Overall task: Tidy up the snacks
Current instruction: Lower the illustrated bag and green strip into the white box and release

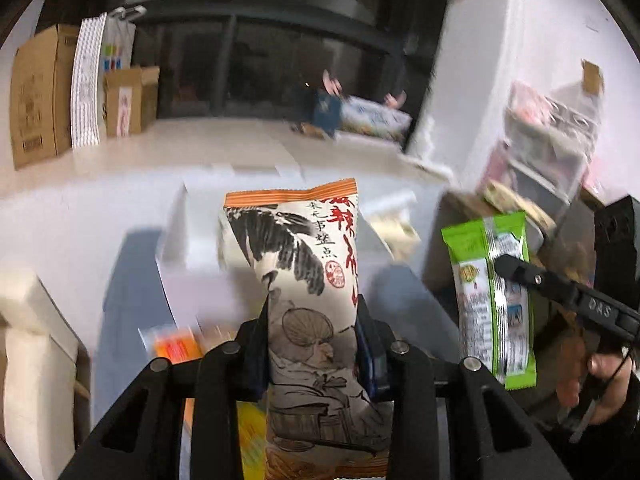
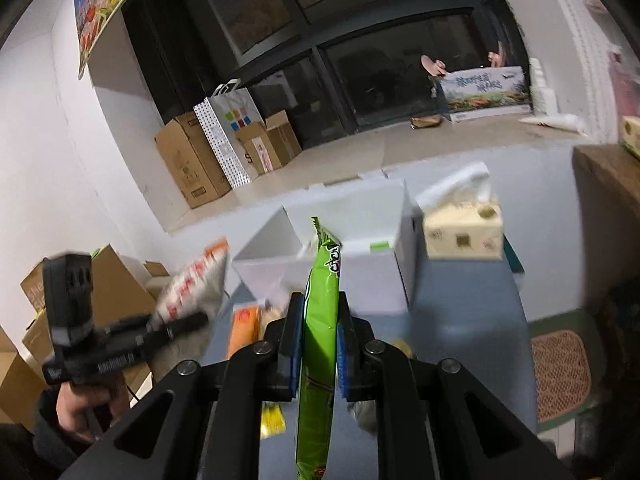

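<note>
My left gripper [image 1: 312,340] is shut on a cream snack bag with ink drawings and an orange top band [image 1: 304,272], held upright above the table. My right gripper [image 2: 319,332] is shut on a green snack packet [image 2: 320,320], held edge-on. The green packet also shows in the left wrist view [image 1: 490,296], with the right gripper across it. The cream bag also shows, blurred, in the right wrist view [image 2: 192,284]. An open white box [image 2: 344,256] stands ahead on the table; it is blurred in the left wrist view [image 1: 200,236].
An orange packet [image 2: 244,328] and a yellow one [image 2: 272,420] lie on the blue-grey table [image 2: 460,300]. A tissue box [image 2: 464,228] stands right of the white box. Cardboard boxes [image 2: 188,164] and a paper bag [image 2: 228,136] stand by the window. A shelf rack [image 1: 548,152] is at right.
</note>
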`<state>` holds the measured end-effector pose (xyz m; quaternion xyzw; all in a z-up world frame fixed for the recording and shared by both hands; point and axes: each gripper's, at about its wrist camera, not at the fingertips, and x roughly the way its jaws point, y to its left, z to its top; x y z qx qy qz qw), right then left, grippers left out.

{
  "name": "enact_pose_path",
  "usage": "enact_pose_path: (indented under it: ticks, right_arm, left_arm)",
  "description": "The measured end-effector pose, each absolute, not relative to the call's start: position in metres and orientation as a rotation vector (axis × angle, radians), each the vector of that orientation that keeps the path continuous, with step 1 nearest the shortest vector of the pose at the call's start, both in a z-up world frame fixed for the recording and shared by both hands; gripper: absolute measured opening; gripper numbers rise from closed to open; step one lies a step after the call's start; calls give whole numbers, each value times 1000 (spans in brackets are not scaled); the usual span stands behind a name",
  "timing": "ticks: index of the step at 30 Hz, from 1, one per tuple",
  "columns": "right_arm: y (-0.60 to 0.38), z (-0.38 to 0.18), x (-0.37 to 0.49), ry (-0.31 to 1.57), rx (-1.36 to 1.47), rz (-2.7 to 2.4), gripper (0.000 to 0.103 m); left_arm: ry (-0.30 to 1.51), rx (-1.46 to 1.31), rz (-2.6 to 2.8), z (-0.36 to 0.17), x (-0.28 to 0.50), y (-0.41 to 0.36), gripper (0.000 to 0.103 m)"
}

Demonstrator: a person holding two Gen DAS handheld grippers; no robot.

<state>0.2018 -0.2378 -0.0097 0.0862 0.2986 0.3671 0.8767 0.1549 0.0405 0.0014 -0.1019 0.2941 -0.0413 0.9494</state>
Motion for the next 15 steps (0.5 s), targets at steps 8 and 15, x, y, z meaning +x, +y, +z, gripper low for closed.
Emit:
enact_pose_path:
  ticks: [8, 15]
  right_arm:
    - [-158, 28, 323, 650, 169, 740, 14]
    - [-111, 8, 383, 714, 57, 654, 14]
  left_arm:
    - [625, -140, -13, 13, 279, 89, 38]
    - [706, -95, 33, -28, 334, 101, 38]
